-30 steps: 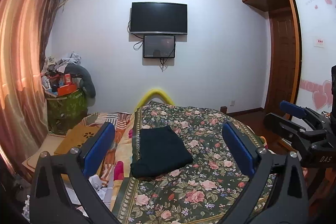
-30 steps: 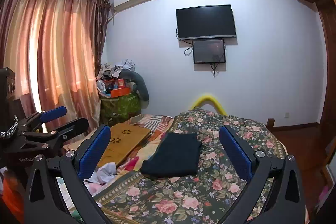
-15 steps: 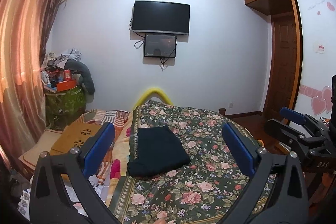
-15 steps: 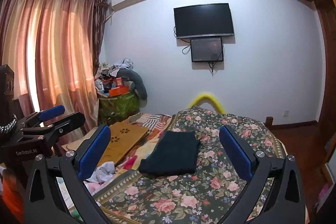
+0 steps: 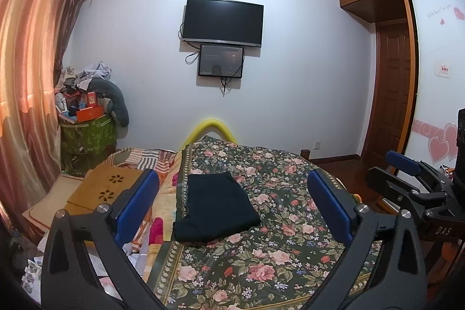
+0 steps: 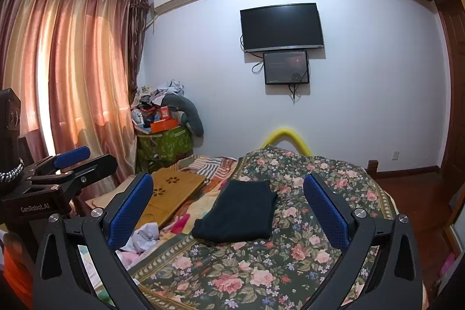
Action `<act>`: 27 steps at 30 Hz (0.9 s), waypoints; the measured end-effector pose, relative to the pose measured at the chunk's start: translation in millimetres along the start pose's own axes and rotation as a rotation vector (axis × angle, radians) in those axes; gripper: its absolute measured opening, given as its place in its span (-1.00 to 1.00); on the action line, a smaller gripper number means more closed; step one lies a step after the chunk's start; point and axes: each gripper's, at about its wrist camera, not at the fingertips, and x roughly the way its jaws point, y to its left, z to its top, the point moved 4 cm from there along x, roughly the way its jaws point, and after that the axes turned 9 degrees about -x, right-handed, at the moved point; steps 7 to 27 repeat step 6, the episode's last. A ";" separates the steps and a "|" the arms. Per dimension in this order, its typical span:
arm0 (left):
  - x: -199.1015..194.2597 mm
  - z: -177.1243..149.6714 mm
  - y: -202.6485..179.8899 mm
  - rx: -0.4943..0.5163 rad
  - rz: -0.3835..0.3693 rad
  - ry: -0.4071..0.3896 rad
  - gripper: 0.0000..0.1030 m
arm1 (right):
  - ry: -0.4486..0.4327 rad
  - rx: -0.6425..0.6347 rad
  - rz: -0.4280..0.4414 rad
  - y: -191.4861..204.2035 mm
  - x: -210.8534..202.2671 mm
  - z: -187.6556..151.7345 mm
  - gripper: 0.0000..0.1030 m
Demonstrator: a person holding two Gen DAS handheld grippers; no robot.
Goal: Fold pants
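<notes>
Black folded cloth pants (image 5: pixel 214 207) lying flat on floral quilt (image 5: pixel 279 225) – looking finished. Left gripper (image 5: pixel 232 207), right gripper (image 6: pixel 229 207) both hanging wide apart, gripping nothing – I'd be keeping clear, maybe smoothing edges.

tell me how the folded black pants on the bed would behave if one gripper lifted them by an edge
The black pants are probably floppy: they lie as soft stacked layers, so an edge lift would likely unfold them. They look light. Pushed, they may bunch rather than slide on the floral bedspread.

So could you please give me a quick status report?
Left gripper and right gripper open, empty. Pants folded on bedspread. Nothing in the way.
</notes>
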 end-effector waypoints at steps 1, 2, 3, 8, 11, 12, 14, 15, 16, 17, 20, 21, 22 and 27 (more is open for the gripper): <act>0.0 -0.1 -0.3 -0.001 -0.002 0.001 1.00 | 0.000 0.000 0.000 0.2 0.1 0.1 1.00; -0.2 -0.3 0.0 0.000 -0.004 0.003 1.00 | 0.000 -0.001 0.002 0.4 0.4 0.2 1.00; -0.1 -0.5 -0.1 0.000 -0.006 0.005 1.00 | 0.001 -0.002 0.002 0.5 0.7 0.1 1.00; 0.4 -0.3 0.6 0.003 -0.005 0.008 1.00 | 0.002 -0.003 0.003 1.1 1.2 -0.8 1.00; 0.4 -0.3 0.6 0.003 -0.005 0.008 1.00 | 0.002 -0.003 0.003 1.1 1.2 -0.8 1.00; 0.4 -0.3 0.6 0.003 -0.005 0.008 1.00 | 0.002 -0.003 0.003 1.1 1.2 -0.8 1.00; 0.4 -0.3 0.6 0.003 -0.005 0.008 1.00 | 0.002 -0.003 0.003 1.1 1.2 -0.8 1.00; 0.4 -0.3 0.6 0.003 -0.005 0.008 1.00 | 0.002 -0.003 0.003 1.1 1.2 -0.8 1.00; 0.4 -0.3 0.6 0.003 -0.005 0.008 1.00 | 0.002 -0.003 0.003 1.1 1.2 -0.8 1.00; 0.4 -0.3 0.6 0.003 -0.005 0.008 1.00 | 0.002 -0.003 0.003 1.1 1.2 -0.8 1.00; 0.4 -0.3 0.6 0.003 -0.005 0.008 1.00 | 0.002 -0.003 0.003 1.1 1.2 -0.8 1.00; 0.4 -0.3 0.6 0.003 -0.005 0.008 1.00 | 0.002 -0.003 0.003 1.1 1.2 -0.8 1.00; 0.4 -0.3 0.6 0.003 -0.005 0.008 1.00 | 0.002 -0.003 0.003 1.1 1.2 -0.8 1.00; 0.4 -0.3 0.6 0.003 -0.005 0.008 1.00 | 0.002 -0.003 0.003 1.1 1.2 -0.8 1.00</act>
